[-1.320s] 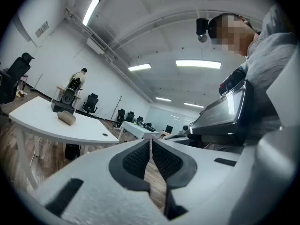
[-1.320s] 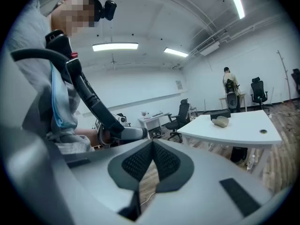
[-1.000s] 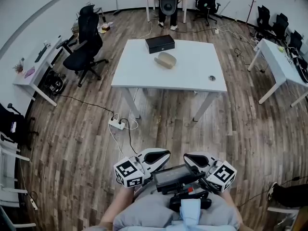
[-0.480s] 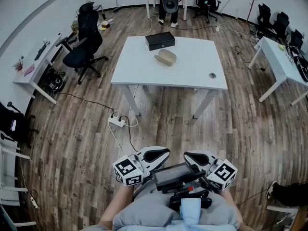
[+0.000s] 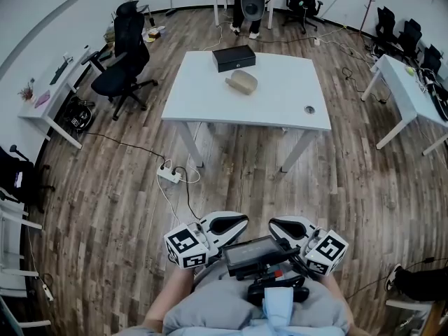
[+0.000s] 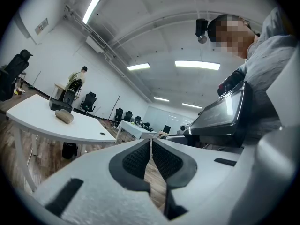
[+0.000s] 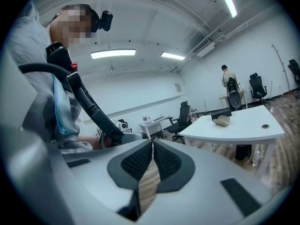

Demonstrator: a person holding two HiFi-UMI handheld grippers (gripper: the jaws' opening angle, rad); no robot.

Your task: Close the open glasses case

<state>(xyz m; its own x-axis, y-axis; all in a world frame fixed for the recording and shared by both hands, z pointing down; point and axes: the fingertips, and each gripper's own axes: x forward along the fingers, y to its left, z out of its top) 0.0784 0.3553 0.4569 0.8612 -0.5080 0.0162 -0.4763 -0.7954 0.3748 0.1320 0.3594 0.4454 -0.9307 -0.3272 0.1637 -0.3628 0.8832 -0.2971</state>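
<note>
A tan glasses case (image 5: 242, 82) lies on the white table (image 5: 210, 103) far ahead of me, beside a black box (image 5: 234, 58); from here I cannot tell how its lid stands. Both grippers hang close to my body, well short of the table. My left gripper (image 5: 234, 222) is shut with nothing between its pads. My right gripper (image 5: 280, 225) is shut and empty too. In the left gripper view the left gripper (image 6: 151, 139) has the case (image 6: 64, 116) small at the far left. In the right gripper view the right gripper (image 7: 152, 143) has the case (image 7: 222, 121) at the right.
A power strip (image 5: 170, 180) with cables lies on the wood floor in front of the table. Black office chairs (image 5: 126, 65) stand at the left, more desks at the right (image 5: 413, 96). A person (image 5: 250, 2) stands behind the table. A screen device (image 5: 255, 255) hangs at my chest.
</note>
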